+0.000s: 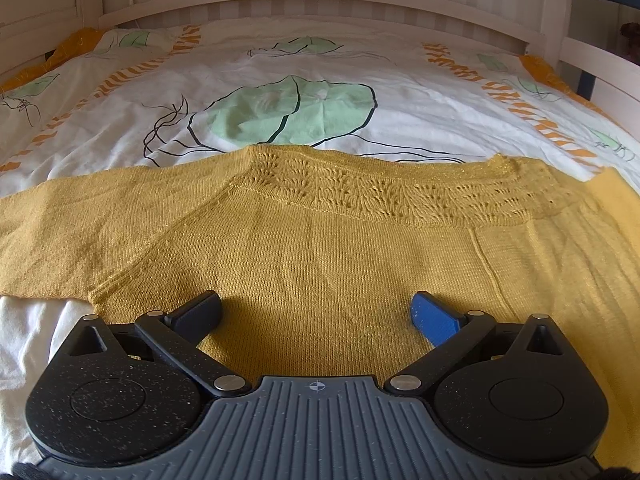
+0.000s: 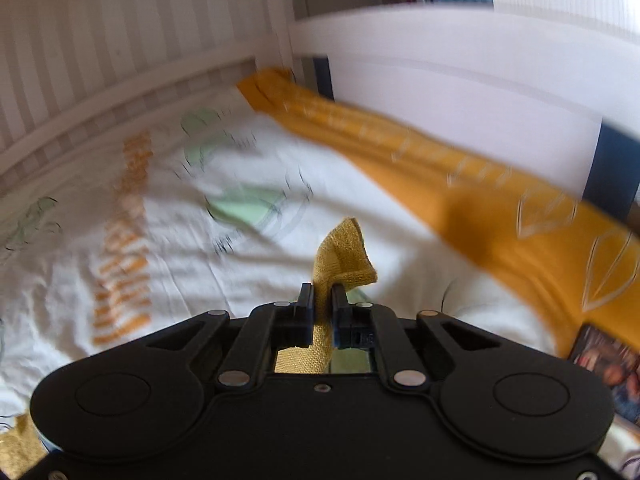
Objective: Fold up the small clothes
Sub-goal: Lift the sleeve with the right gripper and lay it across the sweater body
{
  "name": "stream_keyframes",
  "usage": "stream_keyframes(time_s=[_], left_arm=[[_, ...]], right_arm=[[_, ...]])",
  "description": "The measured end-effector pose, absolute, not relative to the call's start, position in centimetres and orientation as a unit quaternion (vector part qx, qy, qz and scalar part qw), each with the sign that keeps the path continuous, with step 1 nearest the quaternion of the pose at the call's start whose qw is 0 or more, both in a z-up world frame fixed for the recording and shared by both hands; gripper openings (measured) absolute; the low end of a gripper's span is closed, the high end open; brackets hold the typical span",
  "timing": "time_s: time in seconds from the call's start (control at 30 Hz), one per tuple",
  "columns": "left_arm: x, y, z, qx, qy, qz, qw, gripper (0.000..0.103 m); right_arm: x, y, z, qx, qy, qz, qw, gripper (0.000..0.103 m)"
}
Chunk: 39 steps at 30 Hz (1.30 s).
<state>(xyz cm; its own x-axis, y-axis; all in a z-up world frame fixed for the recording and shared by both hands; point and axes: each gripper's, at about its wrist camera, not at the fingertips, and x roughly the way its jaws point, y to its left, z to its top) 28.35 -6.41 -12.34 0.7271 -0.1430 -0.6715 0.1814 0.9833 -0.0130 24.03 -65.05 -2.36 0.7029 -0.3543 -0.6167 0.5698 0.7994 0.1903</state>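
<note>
One yellow knitted sweater [image 1: 320, 248] lies flat on the bedsheet [image 1: 420, 120]. The left gripper [image 1: 316, 312] hovers above it, jaws wide apart. The right gripper [image 2: 323, 300] pinches what seems to be its sleeve [image 2: 344, 256]; that view is blurred.

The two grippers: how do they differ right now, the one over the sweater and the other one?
The left gripper is open, its fingers wide apart and holding nothing; the right gripper is shut on a fold of the yellow sweater. The left gripper sits low over the flat sweater; the right one holds its piece of knit lifted above the bedsheet. One left finger pad is blue, while both right ones look black. Both share the same black two-finger build.
</note>
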Motion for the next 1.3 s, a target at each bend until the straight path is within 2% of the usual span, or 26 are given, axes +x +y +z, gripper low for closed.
stream_keyframes(time_s=[0.37, 0.6, 0.73, 0.83, 1.0, 1.3], left_arm=[[29.0, -4.3, -9.5, -0.013, 0.408, -0.126, 0.904, 0.101], [28.1, -0.6, -4.9, 0.01, 0.393, -0.139, 0.909, 0.101], [28.0, 2.1, -4.0, 0.011, 0.359, -0.133, 0.924, 0.101], [28.3, 4.3, -4.8, -0.028, 0.344, -0.128, 0.93, 0.101], [29.9, 6.5, -6.6, -0.083, 0.38, -0.126, 0.913, 0.1], [30.8, 8.8, -5.5, -0.137, 0.363, -0.13, 0.912, 0.1]], right_arm=[[23.8, -56.5, 7.2, 0.15, 0.226, -0.164, 0.948, 0.014], [24.6, -48.3, 9.2, 0.145, 0.221, -0.059, 0.963, 0.014], [25.7, -43.9, 8.6, 0.146, 0.227, -0.009, 0.963, 0.014], [26.9, -40.2, 7.6, 0.144, 0.237, 0.025, 0.96, 0.014], [29.2, -34.5, 4.6, 0.145, 0.263, 0.074, 0.951, 0.015], [29.5, -25.3, -1.5, 0.155, 0.317, 0.136, 0.926, 0.015]])
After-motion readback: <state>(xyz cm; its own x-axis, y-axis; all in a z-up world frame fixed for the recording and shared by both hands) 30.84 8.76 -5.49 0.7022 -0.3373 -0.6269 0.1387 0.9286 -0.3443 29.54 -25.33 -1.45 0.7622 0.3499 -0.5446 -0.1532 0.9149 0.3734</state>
